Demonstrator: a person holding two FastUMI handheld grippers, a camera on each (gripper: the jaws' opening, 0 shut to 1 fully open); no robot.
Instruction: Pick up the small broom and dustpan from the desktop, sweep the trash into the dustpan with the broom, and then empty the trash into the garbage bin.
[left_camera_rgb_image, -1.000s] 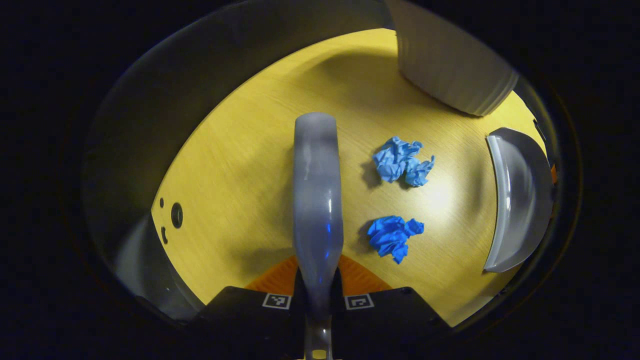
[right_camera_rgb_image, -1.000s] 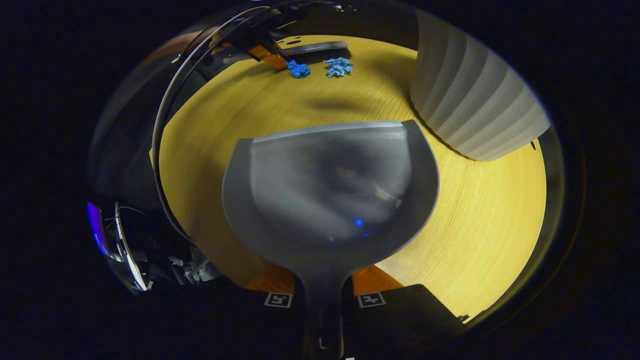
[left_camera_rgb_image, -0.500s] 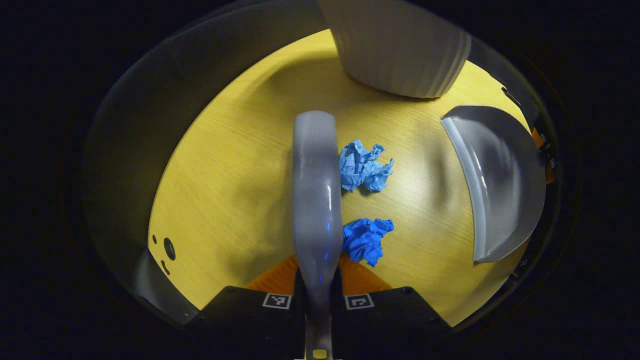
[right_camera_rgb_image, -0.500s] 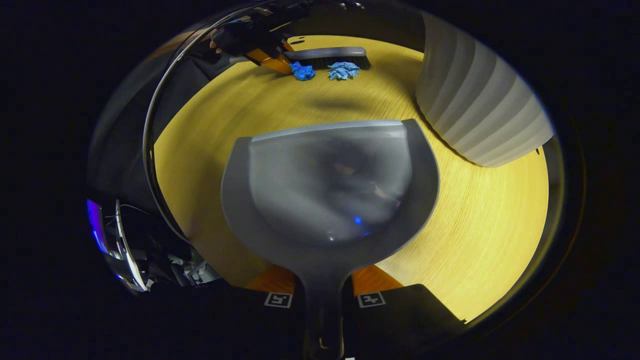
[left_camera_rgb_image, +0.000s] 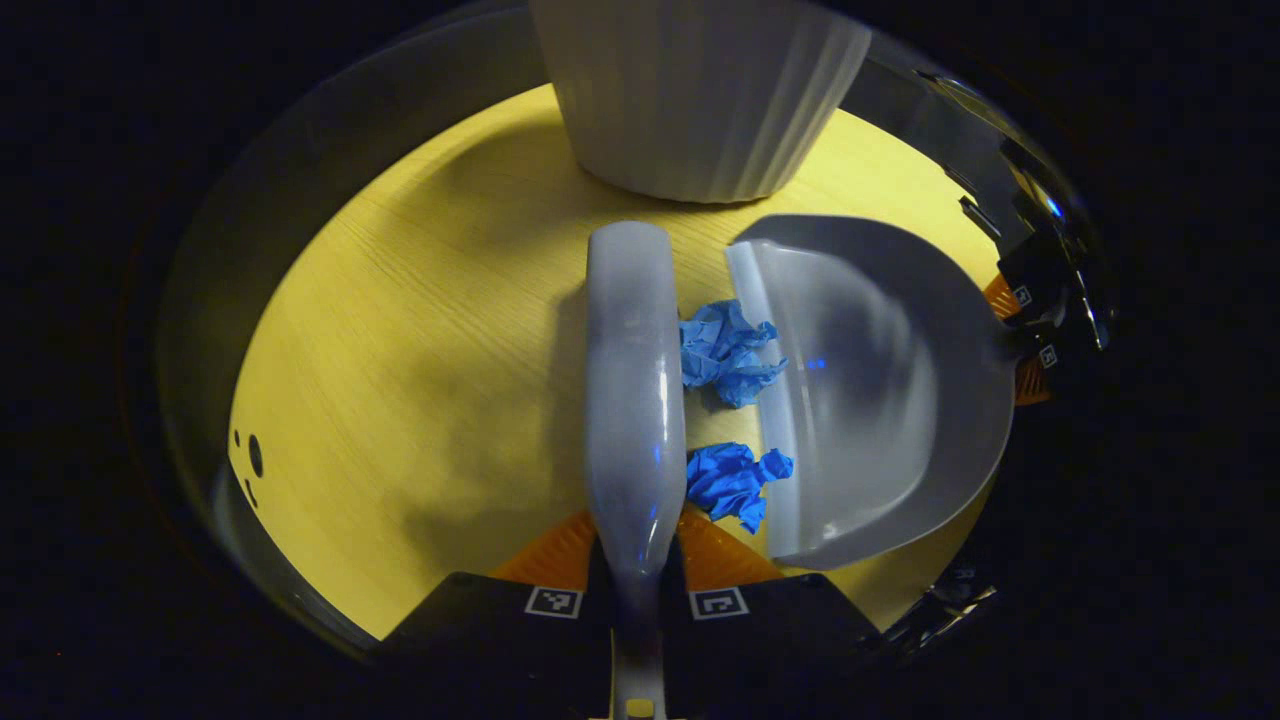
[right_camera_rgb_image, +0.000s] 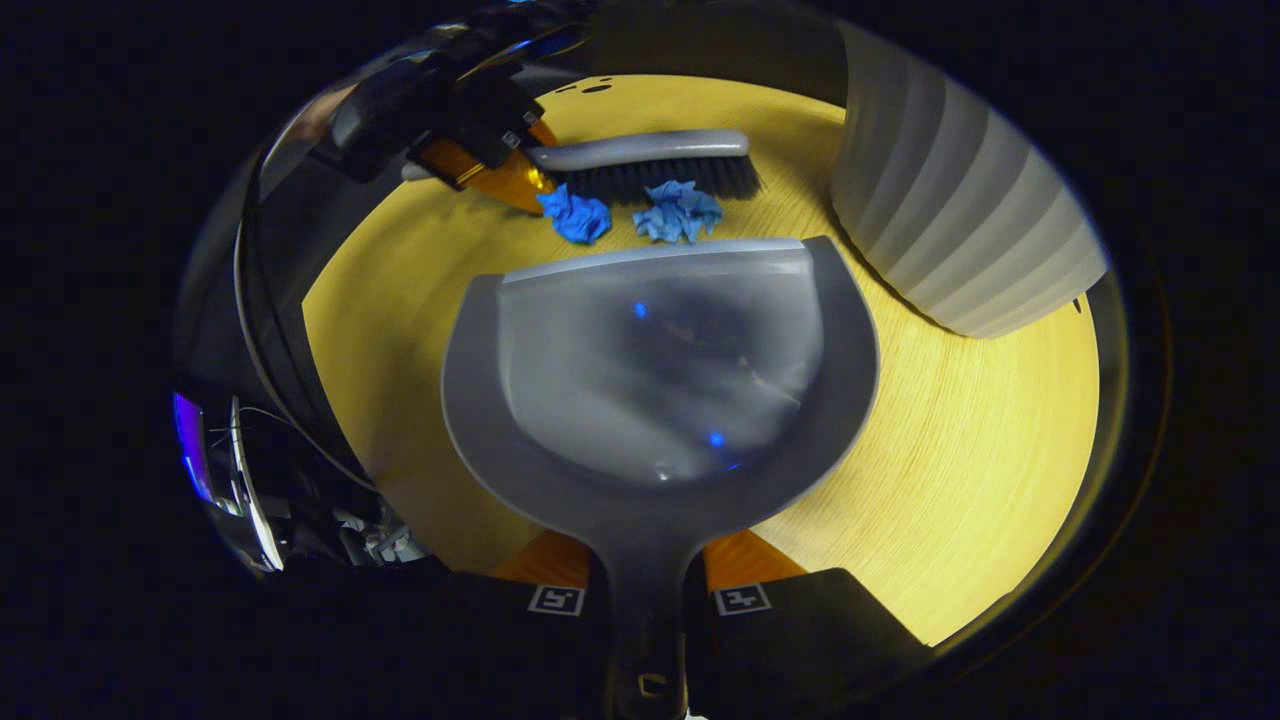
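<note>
L gripper (left_camera_rgb_image: 636, 590) pinches the broom (left_camera_rgb_image: 632, 380) handle in its jaws; R gripper (right_camera_rgb_image: 646, 600) pinches the dustpan (right_camera_rgb_image: 660, 380) handle likewise. Both tools are low over the yellow desk (right_camera_rgb_image: 960, 440). Two blue paper wads, (left_camera_rgb_image: 728, 350) and (left_camera_rgb_image: 735, 480), lie btwn bristles and dustpan lip, touching the lip. White ribbed bin (left_camera_rgb_image: 700, 90) stands just beyond the dustpan.

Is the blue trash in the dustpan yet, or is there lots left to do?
Not yet. Done: the left gripper holds the broom and the right gripper holds the dustpan. In hand: both blue paper wads sit squeezed between bristles and dustpan lip. Left: sweeping them in, then tipping them into the white bin.
</note>
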